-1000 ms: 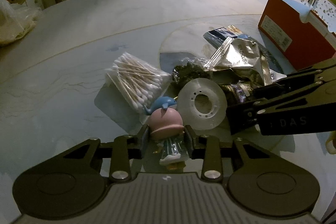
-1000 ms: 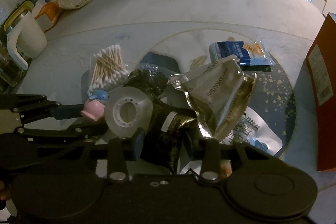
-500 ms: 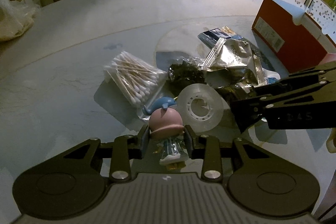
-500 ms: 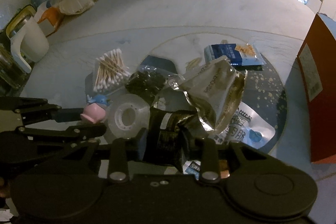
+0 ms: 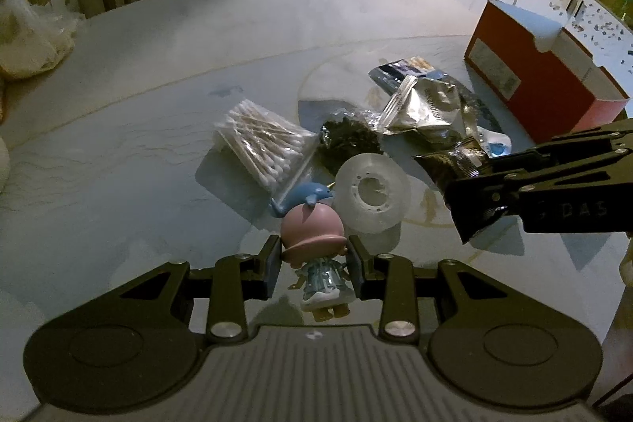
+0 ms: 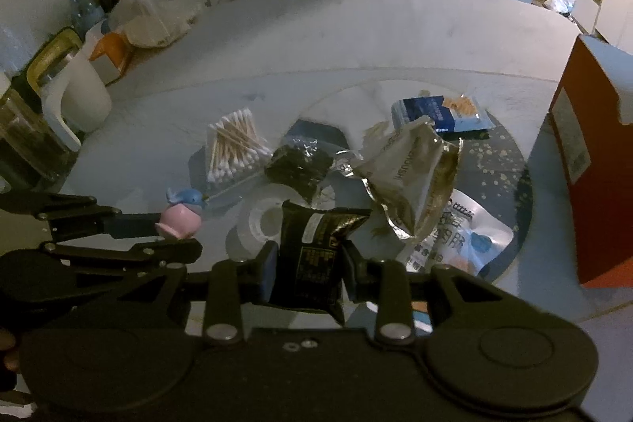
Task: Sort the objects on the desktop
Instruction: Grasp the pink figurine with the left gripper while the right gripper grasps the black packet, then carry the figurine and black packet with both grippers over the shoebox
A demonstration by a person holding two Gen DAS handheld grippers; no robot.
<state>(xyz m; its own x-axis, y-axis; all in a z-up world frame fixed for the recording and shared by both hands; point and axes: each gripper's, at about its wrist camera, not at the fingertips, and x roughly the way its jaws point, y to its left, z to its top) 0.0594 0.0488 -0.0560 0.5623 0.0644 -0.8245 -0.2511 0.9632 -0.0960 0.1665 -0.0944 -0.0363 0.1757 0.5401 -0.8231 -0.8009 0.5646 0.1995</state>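
The little doll (image 5: 314,256) with the pink head and the blue dolphin on top is pinched between the two fingers of the left gripper (image 5: 314,265), just in front of the roll of clear tape (image 5: 372,193). It looks lifted a bit off the table (image 5: 118,153), but I cannot tell for sure. The right gripper (image 6: 306,269) has its fingers pressed on a small dark packet (image 6: 316,256), and this packet is just to the right of the tape roll. Behind the tape roll lie a bag of cotton swabs (image 5: 263,141), a see-through bag of dark bits (image 5: 348,139) and a crinkly silver pouch (image 5: 425,105). Far to the right of the tape roll stands a red box (image 5: 526,82) with its top open. I think the step now is picking up: both grippers have grabbed one thing each, and neither thing is put away yet. Next, I think each thing has to be carried clear of the pile to its own spot, maybe the red box. The grips should stay tight, and the doll should not bump the tape roll.
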